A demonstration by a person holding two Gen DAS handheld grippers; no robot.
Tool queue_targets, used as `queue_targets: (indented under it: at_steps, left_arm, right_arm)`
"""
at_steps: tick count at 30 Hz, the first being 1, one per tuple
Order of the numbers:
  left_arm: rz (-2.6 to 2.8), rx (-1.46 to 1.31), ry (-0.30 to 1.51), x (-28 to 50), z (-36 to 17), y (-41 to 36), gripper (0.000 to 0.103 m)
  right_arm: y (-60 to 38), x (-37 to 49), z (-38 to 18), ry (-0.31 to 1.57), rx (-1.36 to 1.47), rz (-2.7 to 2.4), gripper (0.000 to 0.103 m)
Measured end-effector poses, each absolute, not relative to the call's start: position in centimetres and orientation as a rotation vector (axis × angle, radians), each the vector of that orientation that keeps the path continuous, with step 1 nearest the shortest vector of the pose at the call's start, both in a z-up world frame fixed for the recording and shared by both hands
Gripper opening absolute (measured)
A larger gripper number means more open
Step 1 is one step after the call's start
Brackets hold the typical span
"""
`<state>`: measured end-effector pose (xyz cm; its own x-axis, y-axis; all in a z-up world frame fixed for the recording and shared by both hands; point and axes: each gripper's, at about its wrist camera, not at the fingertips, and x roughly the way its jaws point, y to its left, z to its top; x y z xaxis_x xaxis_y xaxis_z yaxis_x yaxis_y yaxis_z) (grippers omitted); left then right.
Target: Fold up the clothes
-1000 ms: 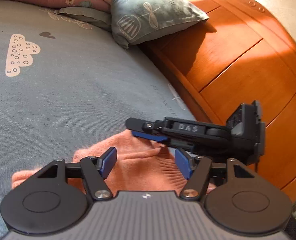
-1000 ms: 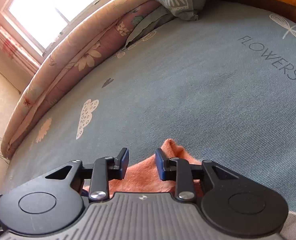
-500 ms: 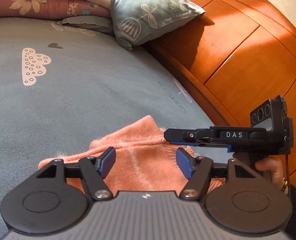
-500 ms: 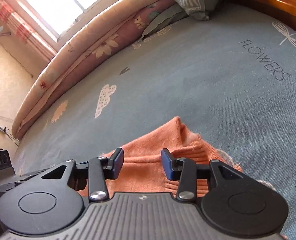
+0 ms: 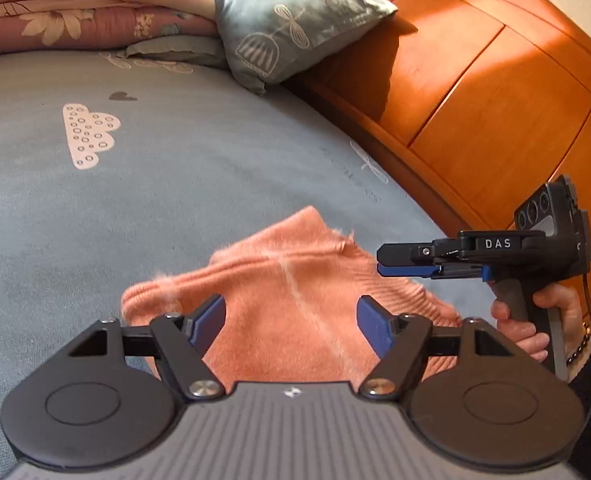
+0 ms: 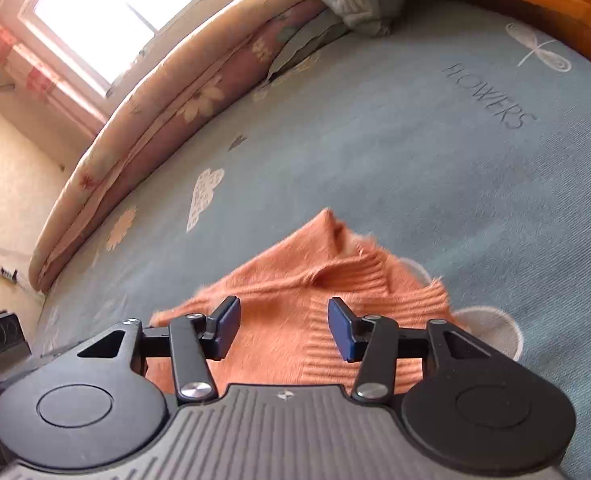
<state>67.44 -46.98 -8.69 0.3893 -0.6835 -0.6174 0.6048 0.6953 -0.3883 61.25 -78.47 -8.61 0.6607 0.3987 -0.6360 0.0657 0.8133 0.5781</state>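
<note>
Item: folded orange fuzzy knit sweater (image 5: 295, 292), ribbed at one edge, lying flat on the bed's grey-blue printed sheet (image 5: 175, 184), near the side that meets the orange wooden headboard (image 5: 475, 92). Left tongs (image 5: 291, 326): blue-padded fingers spread wide apart, released, empty, hovering over the near part of the sweater. Right tongs (image 6: 283, 328): fingers likewise parted, released, empty, above the sweater's ribbed portion; seen from the left wrist view they point sideways over the garment's right edge, and a hand (image 5: 535, 320) grips the handle. Grey-blue pillow (image 5: 295, 24) with a dragonfly print leans against the headboard at the far end. Rolled pink-and-cream floral quilt (image 6: 167, 112) runs along the far edge of the bed. Bright window (image 6: 123, 12) stands beyond the quilt.
</note>
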Motion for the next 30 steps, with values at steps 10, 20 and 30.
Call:
queue_targets:
  at_steps: [10,20,30]
  left_arm:
    - [-0.769,0.058,0.693,65.3,-7.7,-46.4,0.074]
    - [-0.751,0.058,0.746,66.1,-9.5,-46.6,0.075]
    - [-0.725,0.025,0.751,67.4,-9.8,-45.4,0.077]
  right_arm:
    - [-81.1,58.2,-7.4,0.774,0.695,0.135,0.053]
    - [-76.6,59.1,-9.4,0.845,0.634,0.308,0.056]
    - [-79.5,60.4,-9.1,0.780,0.678,0.118,0.060]
